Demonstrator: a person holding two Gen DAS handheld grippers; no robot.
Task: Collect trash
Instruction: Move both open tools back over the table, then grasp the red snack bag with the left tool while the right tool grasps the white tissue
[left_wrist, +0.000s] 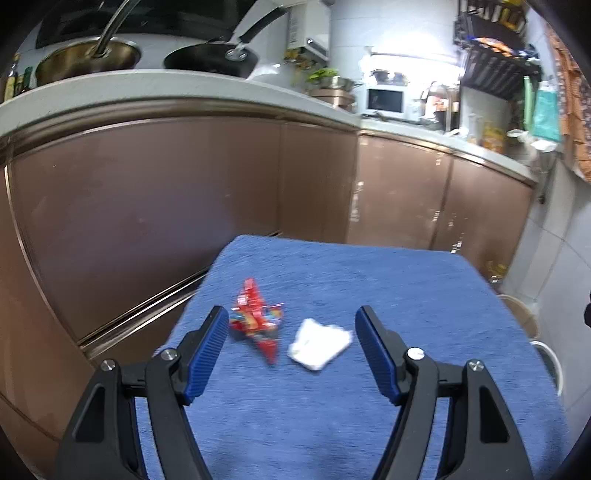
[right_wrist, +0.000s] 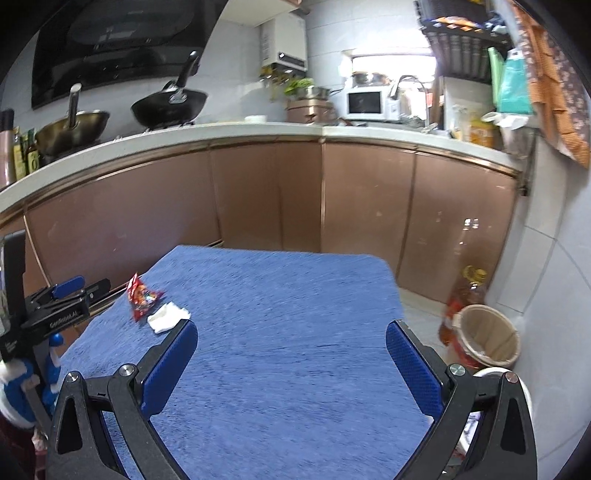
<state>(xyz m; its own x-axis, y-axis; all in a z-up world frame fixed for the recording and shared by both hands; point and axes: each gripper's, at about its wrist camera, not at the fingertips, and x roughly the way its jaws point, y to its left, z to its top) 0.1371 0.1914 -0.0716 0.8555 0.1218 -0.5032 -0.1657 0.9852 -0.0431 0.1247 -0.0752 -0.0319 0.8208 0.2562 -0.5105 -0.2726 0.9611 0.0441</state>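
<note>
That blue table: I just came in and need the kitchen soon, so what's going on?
A person is collecting trash with hand-held tongs. The left tongs are open, aimed at a red wrapper and a white crumpled tissue lying side by side on the blue cloth. The right tongs are open and empty. A wastebasket stands on the floor.

The left gripper (left_wrist: 291, 343) hangs wide open above the blue cloth (left_wrist: 369, 280). On the cloth, a red wrapper (left_wrist: 256, 319) and white tissue (left_wrist: 319, 343) lie beside each other, untouched.

Kitchen: brown cabinets (right_wrist: 266, 199) ran under a white countertop (right_wrist: 221, 129); white tiled walls (right_wrist: 554, 258), bright window (left_wrist: 413, 48) behind microwave (right_wrist: 364, 103).
</note>
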